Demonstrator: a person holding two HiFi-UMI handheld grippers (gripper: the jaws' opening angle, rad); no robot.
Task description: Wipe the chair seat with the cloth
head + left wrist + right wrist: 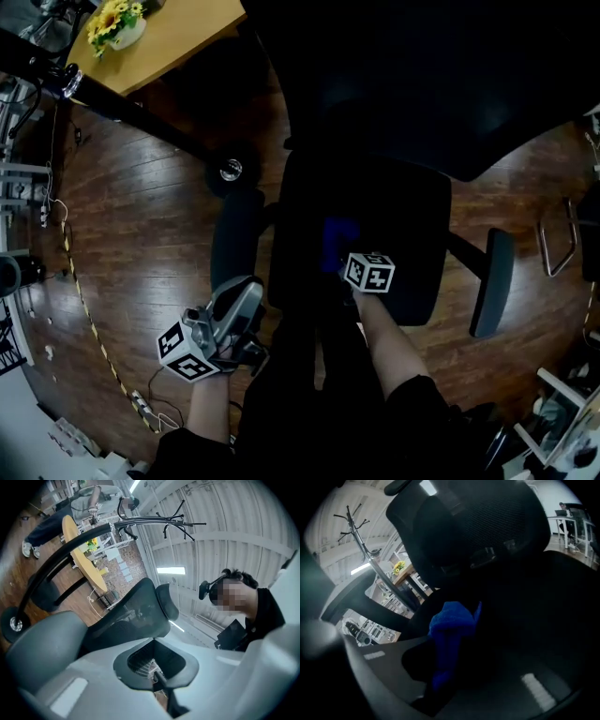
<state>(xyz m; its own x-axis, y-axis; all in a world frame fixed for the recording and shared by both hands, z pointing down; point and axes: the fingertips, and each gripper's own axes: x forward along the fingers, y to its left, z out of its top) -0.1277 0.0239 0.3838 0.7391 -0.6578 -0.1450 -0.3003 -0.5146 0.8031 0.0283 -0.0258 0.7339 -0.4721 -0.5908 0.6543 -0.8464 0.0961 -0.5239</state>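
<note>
The right gripper [437, 686] clamps the blue cloth [451, 620] on the chair seat [417, 225]; only its own view shows the left gripper [158, 682] closed, empty.

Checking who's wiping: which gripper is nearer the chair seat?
Right. The right gripper holds the blue cloth over the seat; the left gripper sits off its left edge, beside the armrest.
</note>
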